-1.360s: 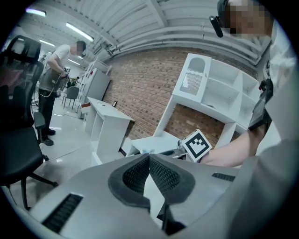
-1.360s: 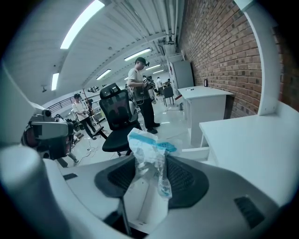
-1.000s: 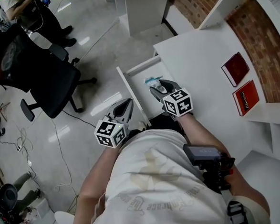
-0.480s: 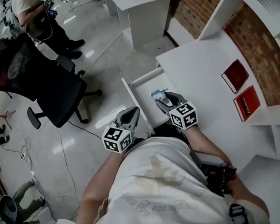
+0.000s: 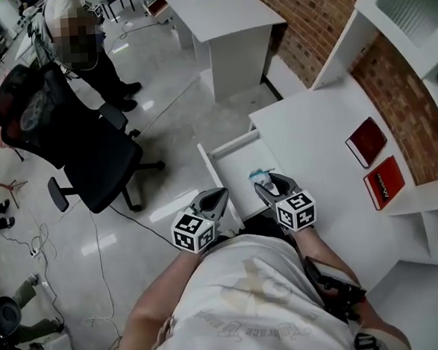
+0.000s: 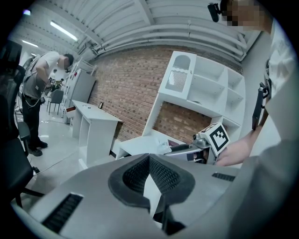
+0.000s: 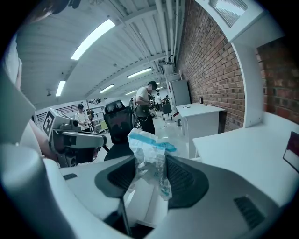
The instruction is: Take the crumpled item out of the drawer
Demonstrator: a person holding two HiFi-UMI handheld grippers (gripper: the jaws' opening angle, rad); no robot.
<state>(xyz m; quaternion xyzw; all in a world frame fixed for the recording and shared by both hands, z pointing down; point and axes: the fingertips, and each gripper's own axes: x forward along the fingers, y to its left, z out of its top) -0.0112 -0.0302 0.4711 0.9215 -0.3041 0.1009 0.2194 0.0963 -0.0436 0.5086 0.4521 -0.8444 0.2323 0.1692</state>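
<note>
The crumpled item (image 5: 262, 175) is a clear plastic wrapper with a light blue strip. My right gripper (image 5: 268, 183) is shut on it, over the near right edge of the open white drawer (image 5: 229, 158). In the right gripper view the wrapper (image 7: 148, 154) sticks up between the dark pads of the right gripper (image 7: 148, 170). My left gripper (image 5: 219, 196) hovers by the drawer's front panel, its jaws together and nothing in them. In the left gripper view the left gripper (image 6: 149, 161) shows closed, with the right gripper (image 6: 205, 144) beyond it.
The drawer belongs to a white desk (image 5: 314, 141) with two red books (image 5: 366, 141) against a brick wall. A black office chair (image 5: 67, 136) stands on the glossy floor to the left, a person (image 5: 83, 53) behind it. Another white desk (image 5: 223, 20) stands farther off.
Both grippers have drawn back toward my body. The right one has brought the wrapper from the middle of the drawer to its near right edge.
</note>
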